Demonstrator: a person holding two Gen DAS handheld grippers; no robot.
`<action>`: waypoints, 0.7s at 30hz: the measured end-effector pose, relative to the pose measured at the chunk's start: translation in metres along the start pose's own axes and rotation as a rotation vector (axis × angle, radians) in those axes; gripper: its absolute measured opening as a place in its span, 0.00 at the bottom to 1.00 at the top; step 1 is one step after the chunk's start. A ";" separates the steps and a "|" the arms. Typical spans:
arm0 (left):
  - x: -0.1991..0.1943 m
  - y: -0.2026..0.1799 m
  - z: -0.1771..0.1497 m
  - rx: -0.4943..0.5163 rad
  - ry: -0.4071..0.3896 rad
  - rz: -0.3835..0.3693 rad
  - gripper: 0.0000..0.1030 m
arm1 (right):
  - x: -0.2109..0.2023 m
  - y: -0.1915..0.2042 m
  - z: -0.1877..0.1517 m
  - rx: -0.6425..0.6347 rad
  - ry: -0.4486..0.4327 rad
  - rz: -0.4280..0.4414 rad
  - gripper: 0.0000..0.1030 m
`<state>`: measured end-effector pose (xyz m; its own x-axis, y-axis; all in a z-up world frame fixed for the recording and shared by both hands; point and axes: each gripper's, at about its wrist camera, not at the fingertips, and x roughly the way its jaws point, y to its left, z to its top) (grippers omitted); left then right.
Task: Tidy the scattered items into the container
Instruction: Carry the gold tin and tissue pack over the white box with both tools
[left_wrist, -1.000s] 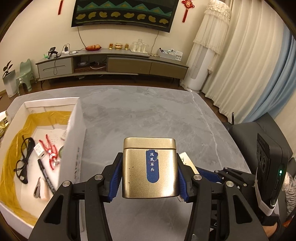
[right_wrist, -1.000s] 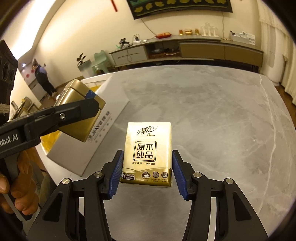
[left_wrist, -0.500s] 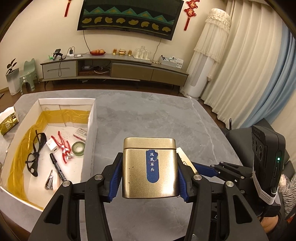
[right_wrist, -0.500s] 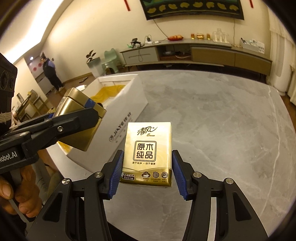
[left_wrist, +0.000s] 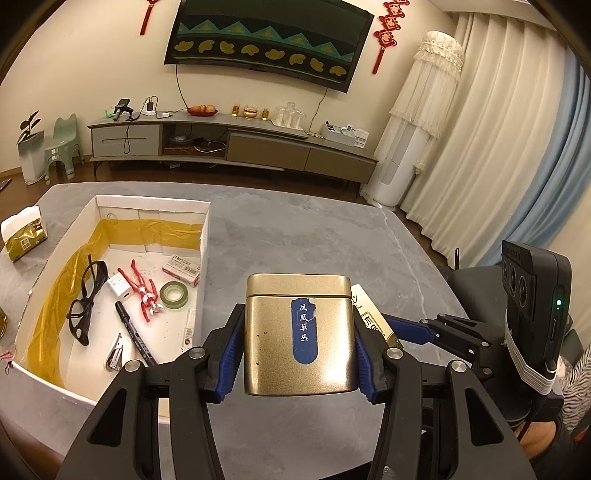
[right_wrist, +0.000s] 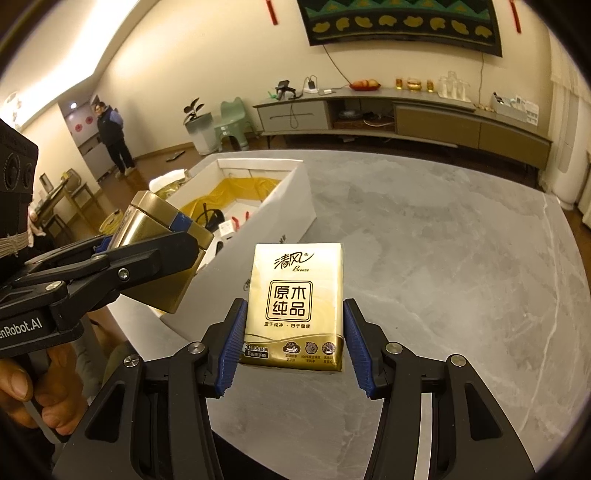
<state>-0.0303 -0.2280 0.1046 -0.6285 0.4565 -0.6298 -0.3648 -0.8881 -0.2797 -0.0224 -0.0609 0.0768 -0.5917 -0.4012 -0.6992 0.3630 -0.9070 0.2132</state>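
My left gripper (left_wrist: 299, 360) is shut on a gold tea tin (left_wrist: 298, 332) with a blue label, held above the grey table (left_wrist: 303, 236), to the right of the white box (left_wrist: 205, 236). In the right wrist view the right gripper (right_wrist: 293, 343) is shut on a gold tissue pack (right_wrist: 295, 306); the tin (right_wrist: 162, 251) and the left gripper's black arm show at its left, over the box (right_wrist: 295, 199). The box holds black glasses (left_wrist: 86, 295), a red clip (left_wrist: 142, 290), a green tape roll (left_wrist: 174, 294), a marker (left_wrist: 135, 338) and a small carton (left_wrist: 181, 267).
A second gold tissue pack (left_wrist: 24, 240) lies on the table left of the box. A TV cabinet (left_wrist: 236, 144) and curtains (left_wrist: 480, 147) stand beyond the table. A person (right_wrist: 110, 138) stands far off in a doorway. A hand (right_wrist: 33, 402) holds the left gripper's handle.
Both grippers have risen and pulled back with their loads. The box now lies lower and further off, with its whole inside in sight.
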 end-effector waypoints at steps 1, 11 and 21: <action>-0.002 0.002 0.000 -0.002 -0.003 -0.001 0.51 | 0.000 0.002 0.001 -0.004 -0.001 0.000 0.53; -0.018 0.022 0.004 -0.032 -0.030 -0.008 0.51 | -0.008 0.023 0.018 -0.048 -0.022 0.013 0.53; -0.030 0.047 0.005 -0.072 -0.050 -0.009 0.51 | -0.004 0.048 0.033 -0.100 -0.027 0.031 0.53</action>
<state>-0.0321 -0.2831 0.1140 -0.6597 0.4649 -0.5905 -0.3214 -0.8847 -0.3375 -0.0264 -0.1074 0.1122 -0.5981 -0.4332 -0.6742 0.4505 -0.8775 0.1643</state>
